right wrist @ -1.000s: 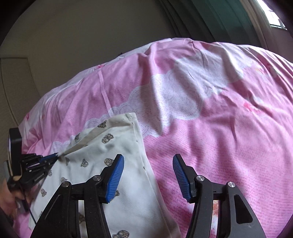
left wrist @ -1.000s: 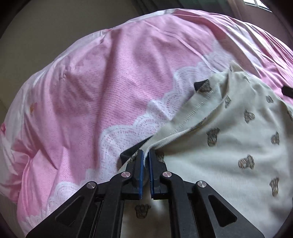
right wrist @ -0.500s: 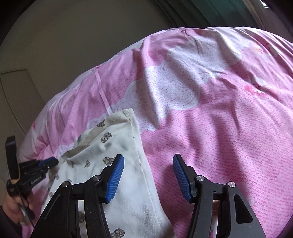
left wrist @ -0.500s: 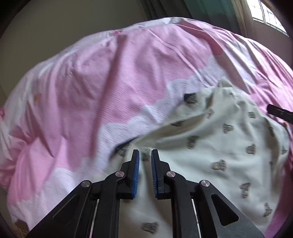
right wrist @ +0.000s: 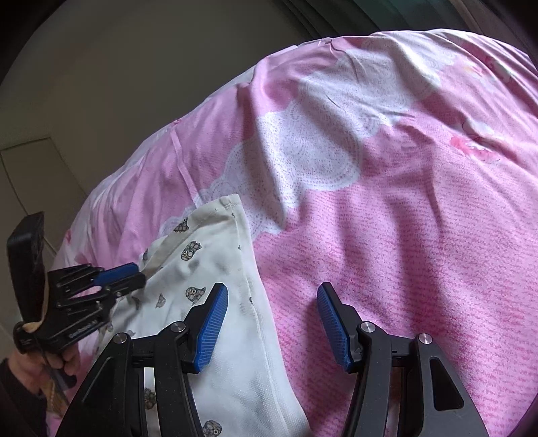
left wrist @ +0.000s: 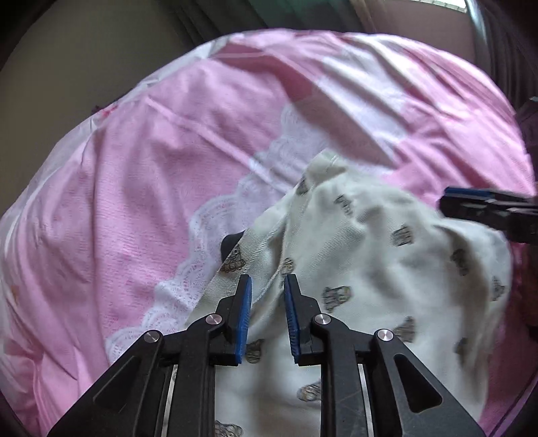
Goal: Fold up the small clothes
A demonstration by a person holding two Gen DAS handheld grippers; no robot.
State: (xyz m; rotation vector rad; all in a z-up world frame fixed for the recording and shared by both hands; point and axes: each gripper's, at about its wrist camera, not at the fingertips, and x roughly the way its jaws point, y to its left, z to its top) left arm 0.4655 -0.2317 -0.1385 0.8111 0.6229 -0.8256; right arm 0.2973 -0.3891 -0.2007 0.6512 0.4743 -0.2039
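A small cream garment [left wrist: 376,255] printed with little grey figures lies rumpled on a pink bedspread [left wrist: 134,188]; it also shows in the right wrist view [right wrist: 208,269]. My left gripper [left wrist: 267,302] is open a little, hovering just over the garment's hemmed edge, holding nothing. In the right wrist view it [right wrist: 134,274] sits at the garment's left edge. My right gripper [right wrist: 272,322] is wide open and empty above the garment's right hem, and appears at the right edge of the left wrist view [left wrist: 487,211].
The bedspread [right wrist: 403,218] has white lace-pattern patches [right wrist: 302,148] and wrinkles. A beige wall [right wrist: 117,84] rises behind the bed. Dark curtains [left wrist: 302,13] and a window are at the top right. The person's hand [right wrist: 33,369] holds the left gripper.
My left gripper has opened and let go of the garment's edge, which has dropped onto the bed. The right gripper stayed open and shifted slightly.
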